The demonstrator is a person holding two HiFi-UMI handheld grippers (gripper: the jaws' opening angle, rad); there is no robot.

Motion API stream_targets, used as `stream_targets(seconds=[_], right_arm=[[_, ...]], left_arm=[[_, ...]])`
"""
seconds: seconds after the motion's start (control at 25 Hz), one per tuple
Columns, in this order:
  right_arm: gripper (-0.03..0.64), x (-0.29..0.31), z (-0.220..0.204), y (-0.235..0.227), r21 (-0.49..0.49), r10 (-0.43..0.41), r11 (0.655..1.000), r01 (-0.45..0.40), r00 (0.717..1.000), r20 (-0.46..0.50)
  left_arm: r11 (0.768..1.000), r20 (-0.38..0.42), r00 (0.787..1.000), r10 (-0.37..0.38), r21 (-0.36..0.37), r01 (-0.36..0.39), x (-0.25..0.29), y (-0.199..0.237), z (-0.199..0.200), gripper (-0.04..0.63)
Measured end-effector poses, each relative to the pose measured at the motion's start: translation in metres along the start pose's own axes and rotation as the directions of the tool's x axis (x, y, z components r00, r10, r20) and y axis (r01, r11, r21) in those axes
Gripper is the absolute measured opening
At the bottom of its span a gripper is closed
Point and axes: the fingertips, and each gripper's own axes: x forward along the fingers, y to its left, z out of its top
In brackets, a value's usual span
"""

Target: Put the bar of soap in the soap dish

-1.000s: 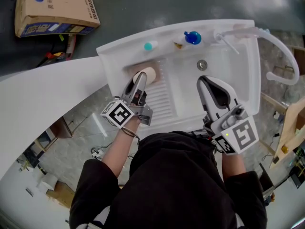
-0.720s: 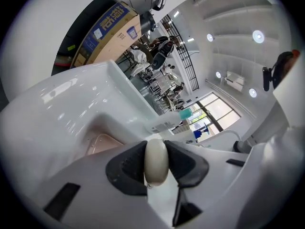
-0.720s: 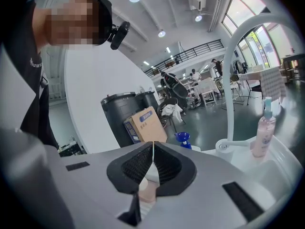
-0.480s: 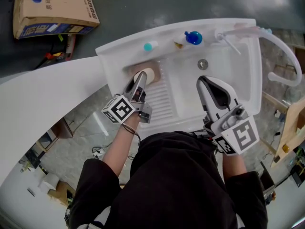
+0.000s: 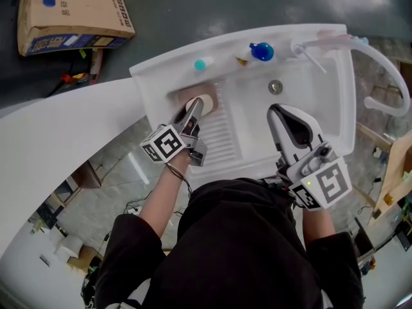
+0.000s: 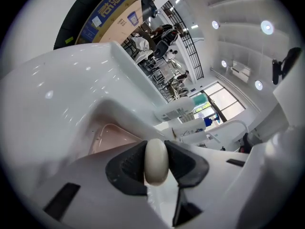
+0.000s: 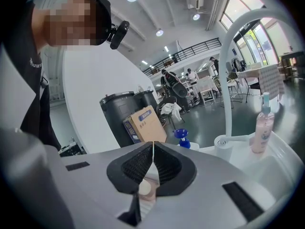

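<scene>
The left hand-held gripper (image 6: 156, 146) is clenched on a cream, oval bar of soap (image 6: 156, 165), which stands on edge with both dark ribbed pads pressed against its flat faces. Just beyond and below the tips lies the pinkish-beige, shallow soap dish (image 6: 110, 136), set in the back left corner of the white moulded sink (image 5: 322, 76). In the head view the soap sits over the dish's near right part, but I cannot tell whether it touches the dish. The right hand-held gripper (image 7: 152, 148) hangs over the basin with its jaws pressed together on nothing. The pick-up looks done. Lowering the soap into the dish and letting go seem to remain.
</scene>
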Motion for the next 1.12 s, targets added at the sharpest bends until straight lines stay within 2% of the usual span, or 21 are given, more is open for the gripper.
stream_targets(seconds=[0.16,0.36,0.52,0.84,1.12], right_arm=[[0.025,0.0,-0.001,0.002,0.0,0.004,1.0,-0.004,1.0,-0.006],[0.025,0.001,-0.001,0.001,-0.006,0.006,1.0,-0.006,1.0,-0.011],[0.025,0.001,0.0,-0.002,-0.011,-0.002,1.0,0.001,1.0,-0.009],[0.025,0.0,0.002,-0.002,-0.02,-0.003,1.0,0.002,1.0,-0.003],[0.025,-0.003,0.006,0.003,-0.037,0.0,0.999,0.0,1.0,0.009]], left_arm=[[0.999,-0.025,0.999,0.037,0.024,-0.036,0.001,0.007,-0.003,0.115],[0.997,-0.029,0.997,0.071,0.018,-0.07,0.004,0.013,-0.003,0.115],[0.995,-0.028,0.995,0.097,-0.023,-0.098,0.004,0.02,0.0,0.115],[0.985,-0.051,0.984,0.17,0.02,-0.169,0.003,0.031,0.002,0.135],[0.984,-0.071,0.982,0.173,0.051,-0.169,0.001,0.026,-0.002,0.21]])
